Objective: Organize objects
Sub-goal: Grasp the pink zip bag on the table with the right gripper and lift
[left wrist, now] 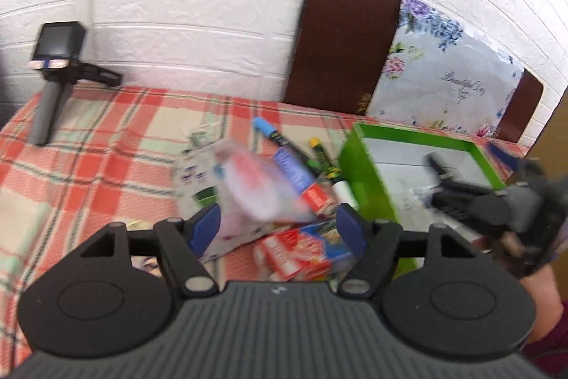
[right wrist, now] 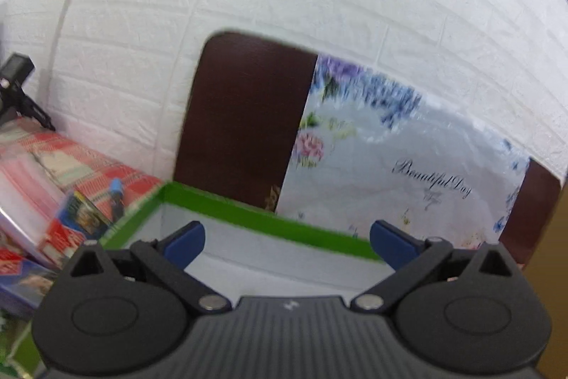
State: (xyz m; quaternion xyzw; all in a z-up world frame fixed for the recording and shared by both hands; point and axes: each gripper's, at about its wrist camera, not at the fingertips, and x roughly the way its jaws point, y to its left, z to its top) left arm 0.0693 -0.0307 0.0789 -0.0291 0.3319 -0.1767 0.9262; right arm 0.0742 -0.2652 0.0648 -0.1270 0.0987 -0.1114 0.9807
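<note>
Clutter heaped on the plaid bench (left wrist: pixel 88 144) straight ahead of the left tool (left wrist: pixel 278 226), jaws spread wide with nothing between them. Nearest to it, a red and blue packet (left wrist: pixel 305 251) lying flat just below the fingertips, long axis running left to right and tilted slightly. Beyond, a blurred clear bag (left wrist: pixel 248 187), then a blue-capped marker (left wrist: pixel 284 158) and a yellow-capped marker (left wrist: pixel 325 166), both lying with long axes running away from the tool, caps pointing to the far wall. Green box (left wrist: pixel 358 173) to the right of the heap, open side up, touching or just beside the markers; cannot tell which. Right tool (right wrist: pixel 287 244) hovering over the box (right wrist: pixel 248 219) interior, also wide and holding nothing. Judging by position, left tool nearer the heap, so probably a straight reach down onto the packet, then a carry rightward.
</note>
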